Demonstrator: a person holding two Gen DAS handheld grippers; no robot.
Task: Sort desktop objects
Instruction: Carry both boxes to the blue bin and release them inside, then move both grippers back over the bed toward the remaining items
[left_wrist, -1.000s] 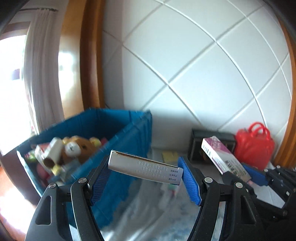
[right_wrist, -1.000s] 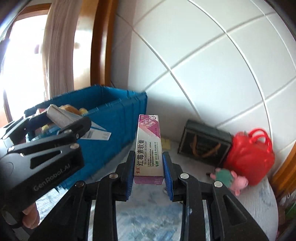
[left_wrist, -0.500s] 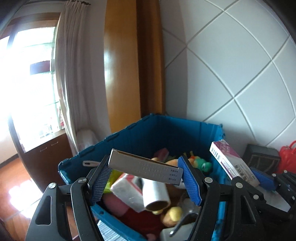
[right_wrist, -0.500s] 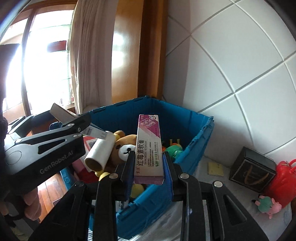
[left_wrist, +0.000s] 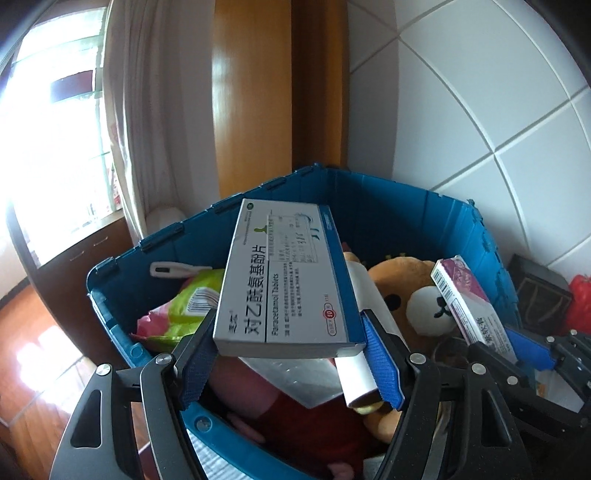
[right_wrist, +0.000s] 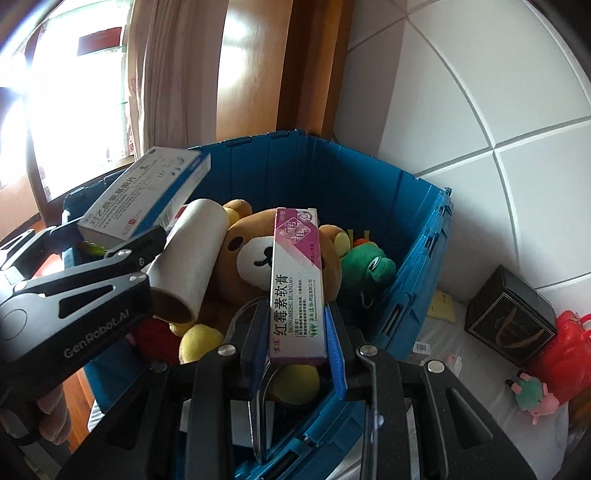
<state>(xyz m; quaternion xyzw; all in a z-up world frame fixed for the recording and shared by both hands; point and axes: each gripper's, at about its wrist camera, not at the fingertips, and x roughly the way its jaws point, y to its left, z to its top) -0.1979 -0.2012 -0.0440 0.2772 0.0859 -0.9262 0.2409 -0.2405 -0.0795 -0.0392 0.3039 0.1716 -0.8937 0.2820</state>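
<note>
My left gripper (left_wrist: 290, 354) is shut on a flat white-and-blue tablet box (left_wrist: 284, 273), held above the open blue bin (left_wrist: 399, 206). From the right wrist view the same tablet box (right_wrist: 147, 192) shows at the left over the blue bin (right_wrist: 369, 177). My right gripper (right_wrist: 297, 354) is shut on a narrow pink-and-white ointment box (right_wrist: 297, 280), standing on end above the bin's near side. That ointment box (left_wrist: 469, 299) also appears at the right of the left wrist view.
The bin holds a brown teddy bear (right_wrist: 255, 254), a white paper roll (right_wrist: 188, 258), a green frog toy (right_wrist: 369, 266) and a thermometer (left_wrist: 177, 269). On the table to the right stand a black box (right_wrist: 509, 317), a red bag (right_wrist: 565, 350) and a small pig toy (right_wrist: 532, 395).
Both grippers have swung left from the table to above the bin and tipped downward, so the tablet box's top face and the bin's contents now show. Both boxes stay held.
</note>
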